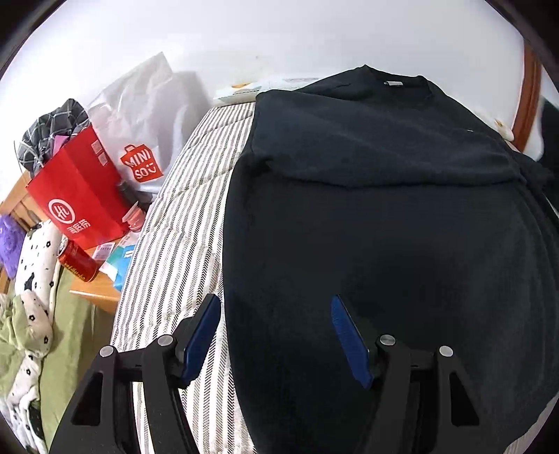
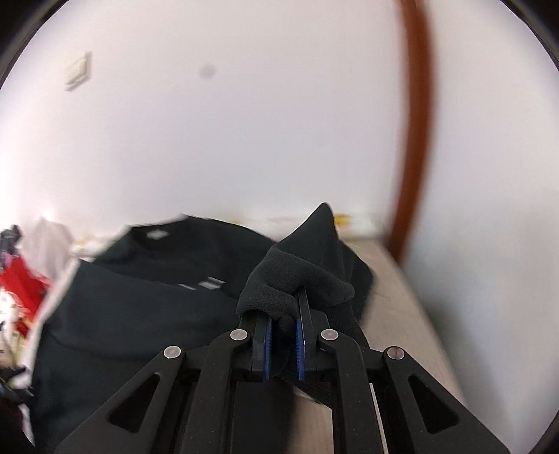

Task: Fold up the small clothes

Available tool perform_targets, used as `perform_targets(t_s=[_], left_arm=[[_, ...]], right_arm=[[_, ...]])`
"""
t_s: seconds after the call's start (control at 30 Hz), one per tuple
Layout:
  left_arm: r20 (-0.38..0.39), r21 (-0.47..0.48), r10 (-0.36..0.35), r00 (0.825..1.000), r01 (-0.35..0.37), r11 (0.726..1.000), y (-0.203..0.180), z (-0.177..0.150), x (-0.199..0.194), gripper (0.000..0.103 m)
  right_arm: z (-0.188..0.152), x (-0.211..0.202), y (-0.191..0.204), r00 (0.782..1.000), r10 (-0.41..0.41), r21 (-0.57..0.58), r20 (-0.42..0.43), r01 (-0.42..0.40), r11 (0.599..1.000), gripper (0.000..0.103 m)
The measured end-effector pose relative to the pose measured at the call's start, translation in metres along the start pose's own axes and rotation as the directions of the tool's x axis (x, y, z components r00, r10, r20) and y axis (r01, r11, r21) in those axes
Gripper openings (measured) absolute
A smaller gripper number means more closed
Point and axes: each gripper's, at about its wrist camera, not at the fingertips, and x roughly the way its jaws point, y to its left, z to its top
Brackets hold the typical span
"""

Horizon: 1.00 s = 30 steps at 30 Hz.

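Black sweatshirt (image 1: 377, 216) flat on bed (one cuff lifted)

Bedside clutter beside a striped bed, under a white wall.

The bed's striped cover (image 1: 181, 223) runs along the middle of the left wrist view. Left of it a wooden bedside tabletop (image 1: 99, 291) carries a red paper bag (image 1: 78, 195) with white print, a white MINISO bag (image 1: 146, 115) standing behind it against the wall (image 1: 279, 31), and a red can (image 1: 77, 261) lying on its side by some papers. A grey checked cloth (image 1: 49, 131) sits above the red bag. Further left lie a white flower-print fabric (image 1: 36, 265), a green sheet (image 1: 70, 335) and something purple and fluffy (image 1: 8, 241). A brown wooden frame (image 2: 415, 139) curves up the wall in the right wrist view, where a pale wall switch (image 2: 79, 71) shows too.
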Motion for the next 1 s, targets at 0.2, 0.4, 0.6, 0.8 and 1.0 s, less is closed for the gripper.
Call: perform_targets(t_s=[0.2,0.4,0.6,0.8,1.0], left_arm=[[0.005,-0.042,-0.061,0.998,0.061,0.997,0.012,-0.004,0.011,0.064],[-0.002,-0.095,-0.108,0.994,0.107,0.990,0.018,-0.004,0.017,0.066],[0.000,-0.102,-0.107,0.994,0.106,0.989,0.014,-0.008,0.016,0.070],[0.026,-0.109,-0.101,0.995,0.103,0.989,0.016,-0.012,0.017,0.077],[0.046,-0.105,-0.089,0.995,0.094,0.990,0.016,-0.015,0.018,0.081]], right_arm=[[0.023,0.037,0.112,0.982,0.188,-0.064,-0.006,-0.188,0.980,0.011],[0.000,0.080,0.211,0.956,0.278,-0.182,-0.098,-0.291,0.939,0.012],[-0.032,0.131,0.235,0.931,0.269,-0.168,-0.245,-0.314,0.934,0.020],[-0.048,0.118,0.217,0.940,0.235,-0.214,-0.249,-0.290,0.933,0.067],[-0.052,0.084,0.177,0.948,0.217,-0.176,-0.231,-0.260,0.949,0.069]])
